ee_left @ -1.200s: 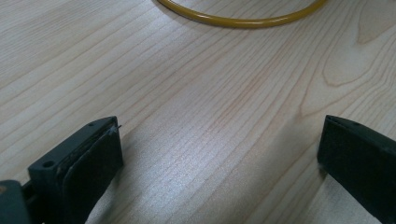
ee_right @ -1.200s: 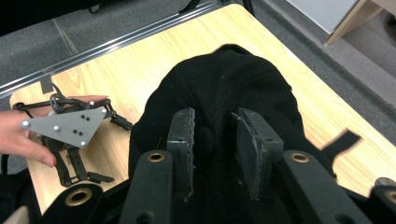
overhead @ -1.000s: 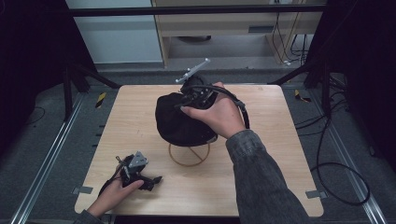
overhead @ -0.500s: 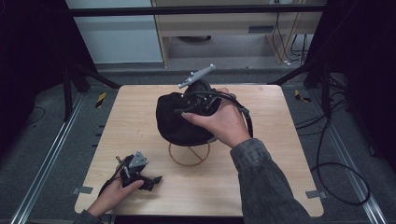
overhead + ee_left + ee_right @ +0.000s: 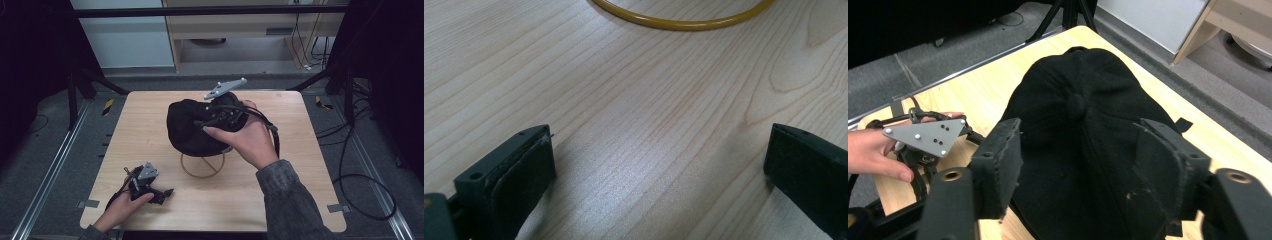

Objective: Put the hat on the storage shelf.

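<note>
A: Entry. Black cap (image 5: pixel 192 127) sits near the middle of the worktop (image 5: pixel 300 165), raised on a yellow wire stand; the stand's ring base (image 5: pixel 202 167) lies flat on the wood just in front of it.

B: Right tool (image 5: pixel 1078 165)?

A: Held over the cap's right side. In its own view the jaws stand apart with the crown between and below them. Whether the pads touch the fabric, I cannot tell. No firm hold seen.

B: Left tool (image 5: pixel 145 182)?

A: Low at the near-left of the worktop, in the left hand (image 5: pixel 120 210), well apart from the cap. Jaws wide apart, nothing between them, bare wood under them; the ring base (image 5: pixel 684 17) shows ahead.

B: Cap's heading?

A: In the right gripper view the top button (image 5: pixel 1075 105) faces up and the seams run away from the camera, so the long axis looks roughly along the tool's line of sight. A small tab (image 5: pixel 1184 124) sticks out at the right edge. Which end carries the brim I cannot tell.

B: Advice for the grasp?

A: My judgement: pinch a fold of crown fabric rather than spanning the whole dome, close slowly, and lift straight up so the stand does not tip.
</note>
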The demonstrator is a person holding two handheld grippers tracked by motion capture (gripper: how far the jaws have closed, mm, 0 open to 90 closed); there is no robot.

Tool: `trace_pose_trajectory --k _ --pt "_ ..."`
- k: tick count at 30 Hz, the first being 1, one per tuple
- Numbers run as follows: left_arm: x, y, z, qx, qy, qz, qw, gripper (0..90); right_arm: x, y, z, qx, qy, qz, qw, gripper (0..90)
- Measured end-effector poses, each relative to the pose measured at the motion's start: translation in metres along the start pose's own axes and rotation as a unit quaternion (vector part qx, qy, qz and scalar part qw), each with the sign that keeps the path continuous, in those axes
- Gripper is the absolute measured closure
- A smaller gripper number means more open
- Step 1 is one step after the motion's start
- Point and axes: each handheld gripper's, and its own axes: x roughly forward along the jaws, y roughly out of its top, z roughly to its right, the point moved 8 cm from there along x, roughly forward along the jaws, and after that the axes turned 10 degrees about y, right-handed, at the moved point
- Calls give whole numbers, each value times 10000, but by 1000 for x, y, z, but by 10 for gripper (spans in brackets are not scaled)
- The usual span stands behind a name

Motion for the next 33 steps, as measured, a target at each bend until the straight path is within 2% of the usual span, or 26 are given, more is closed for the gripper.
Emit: trace_pose_trajectory --k 3,7,14,18,21,28,29,33 --pt "0 0 0 -3 -2 -1 10000 0 -4 -2 0 -8 -27 73 10000 310" --pt "0 0 0 0 -2 -2 10000 0 -10 -5 -1 -25 -174 157 9997 217" --pt "0 0 0 -5 1 10 10000 0 -16 -11 -1 10 -236 169 9996 168" --pt "0 0 0 -12 -1 12 10000 0 -26 -17 1 25 -320 215 9993 146" --pt "0 0 0 -13 0 12 10000 0 -37 -27 6 89 -445 270 9986 122" --pt "0 0 0 -13 2 10 10000 0 -49 -40 15 183 -612 351 9973 94" --pt "0 0 0 -1 -1 4 10000 0 -53 -45 19 211 -698 392 9966 84" --pt "0 0 0 0 -1 6 10000 0 -57 -56 24 310 -768 417 9957 77"
